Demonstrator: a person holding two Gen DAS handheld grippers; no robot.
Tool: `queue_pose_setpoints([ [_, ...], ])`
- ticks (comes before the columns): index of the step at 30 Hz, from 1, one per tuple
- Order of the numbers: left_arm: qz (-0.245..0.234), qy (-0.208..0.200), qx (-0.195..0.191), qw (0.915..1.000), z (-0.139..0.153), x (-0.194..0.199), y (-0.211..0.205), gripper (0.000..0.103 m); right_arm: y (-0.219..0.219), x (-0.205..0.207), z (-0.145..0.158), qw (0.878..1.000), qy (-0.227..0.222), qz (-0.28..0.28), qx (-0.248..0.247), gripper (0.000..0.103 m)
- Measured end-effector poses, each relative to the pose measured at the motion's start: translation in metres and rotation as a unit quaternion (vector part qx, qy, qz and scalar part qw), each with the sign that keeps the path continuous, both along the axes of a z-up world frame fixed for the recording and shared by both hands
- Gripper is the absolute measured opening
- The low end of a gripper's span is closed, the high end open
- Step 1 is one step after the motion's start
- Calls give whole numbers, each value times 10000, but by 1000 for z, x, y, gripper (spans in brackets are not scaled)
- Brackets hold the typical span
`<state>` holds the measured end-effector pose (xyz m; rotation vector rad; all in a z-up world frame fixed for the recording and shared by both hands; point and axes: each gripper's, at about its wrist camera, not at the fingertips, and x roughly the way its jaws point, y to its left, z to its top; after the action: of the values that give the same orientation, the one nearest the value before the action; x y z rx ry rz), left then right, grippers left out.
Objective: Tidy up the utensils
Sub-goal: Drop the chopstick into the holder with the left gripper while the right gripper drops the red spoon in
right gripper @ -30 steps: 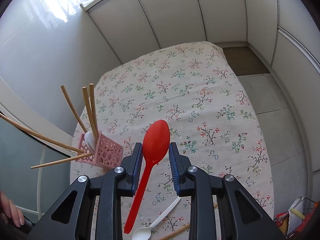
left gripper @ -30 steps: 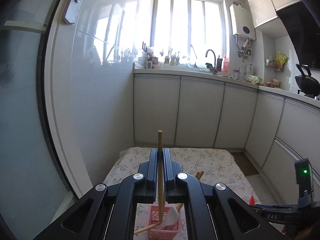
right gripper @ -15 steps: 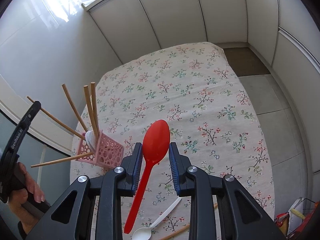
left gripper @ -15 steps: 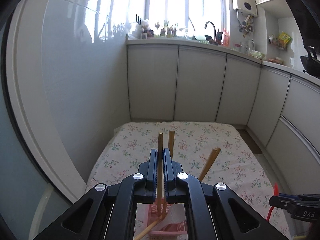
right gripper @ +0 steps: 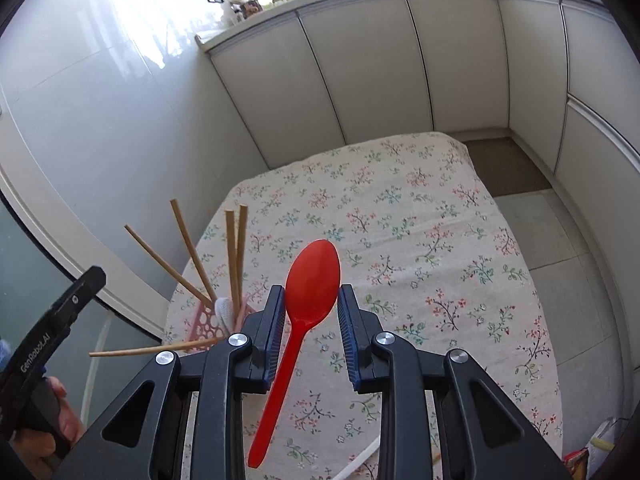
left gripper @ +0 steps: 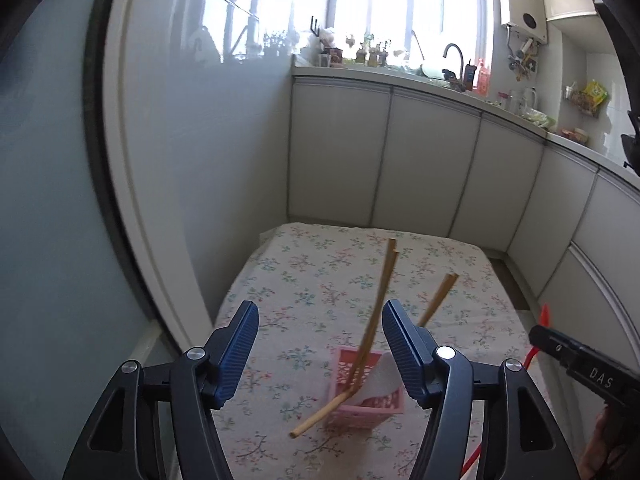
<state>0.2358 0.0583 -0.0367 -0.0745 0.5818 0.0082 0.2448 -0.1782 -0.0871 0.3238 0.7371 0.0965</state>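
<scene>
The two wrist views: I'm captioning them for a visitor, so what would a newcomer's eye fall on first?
First, the red spoon, clamped by its bowl in the right gripper, handle hanging toward the camera above the flowered tablecloth. Next, the pink basket near the table's left edge, chopsticks fanning from it. The left gripper has just been opening and stands open above it, holding nothing.

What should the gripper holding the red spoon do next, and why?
Probably carry the red spoon left to the pink basket and lower it in. The right gripper grips the spoon. The left gripper has just been opening and holds nothing, so its chopstick is dropped off. The chopsticks and a white spoon already stand in the basket.
</scene>
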Motion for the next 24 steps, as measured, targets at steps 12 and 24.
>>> queue_pose_setpoints([
  [12, 544, 521, -205, 9969, -27, 5, 46, 73, 87, 6, 26, 9721, -2119, -322, -948, 28],
  [24, 440, 618, -231, 9969, -31, 12, 52, 74, 140, 40, -13, 9627, -2129, -229, -1653, 28],
])
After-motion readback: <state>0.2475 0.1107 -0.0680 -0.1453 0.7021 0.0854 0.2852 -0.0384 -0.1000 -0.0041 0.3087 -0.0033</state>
